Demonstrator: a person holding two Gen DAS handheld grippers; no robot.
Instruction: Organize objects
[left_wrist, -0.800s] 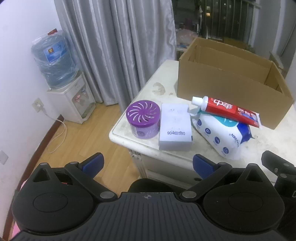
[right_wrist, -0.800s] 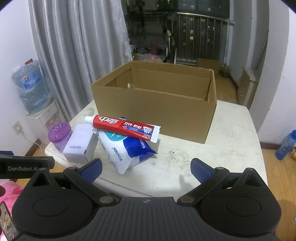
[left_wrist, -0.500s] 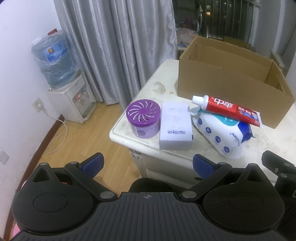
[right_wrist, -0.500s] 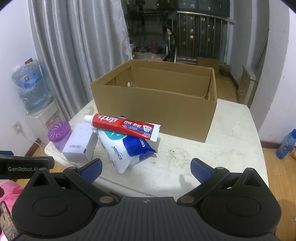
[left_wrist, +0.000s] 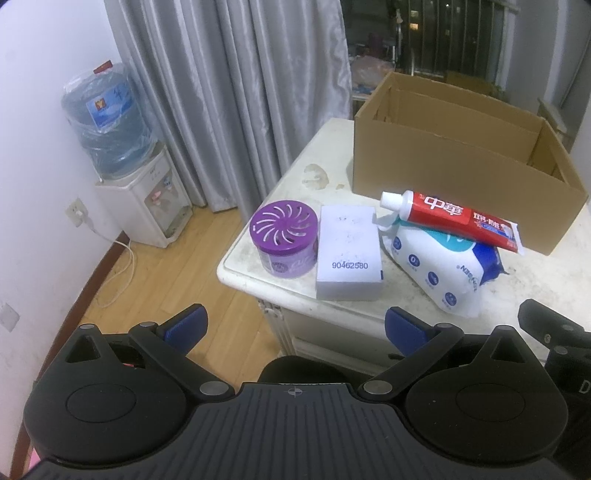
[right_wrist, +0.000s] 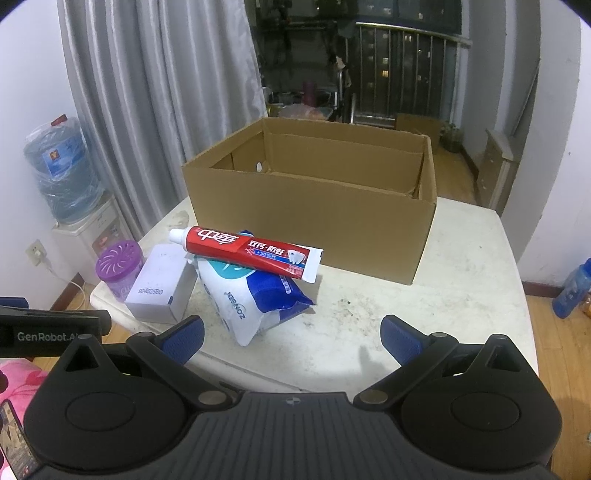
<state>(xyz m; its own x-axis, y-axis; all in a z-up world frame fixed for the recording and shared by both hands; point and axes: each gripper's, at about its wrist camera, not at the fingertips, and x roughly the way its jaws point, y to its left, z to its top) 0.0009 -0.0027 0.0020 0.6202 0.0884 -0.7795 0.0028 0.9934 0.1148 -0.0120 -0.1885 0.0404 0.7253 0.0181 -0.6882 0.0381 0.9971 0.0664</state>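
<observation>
An open cardboard box stands on a white table. In front of it a red toothpaste tube lies on a blue-white wipes pack. Left of these sit a white box and a purple air freshener. My left gripper is open and empty, short of the table's corner. My right gripper is open and empty over the table's front edge.
A water dispenser stands by the wall at the left, before grey curtains. A blue bottle stands on the floor at the right. The other gripper's body shows at the right edge of the left wrist view.
Both grippers have drifted slightly; the objects sit a little lower in both views. Nothing on the table has moved.
</observation>
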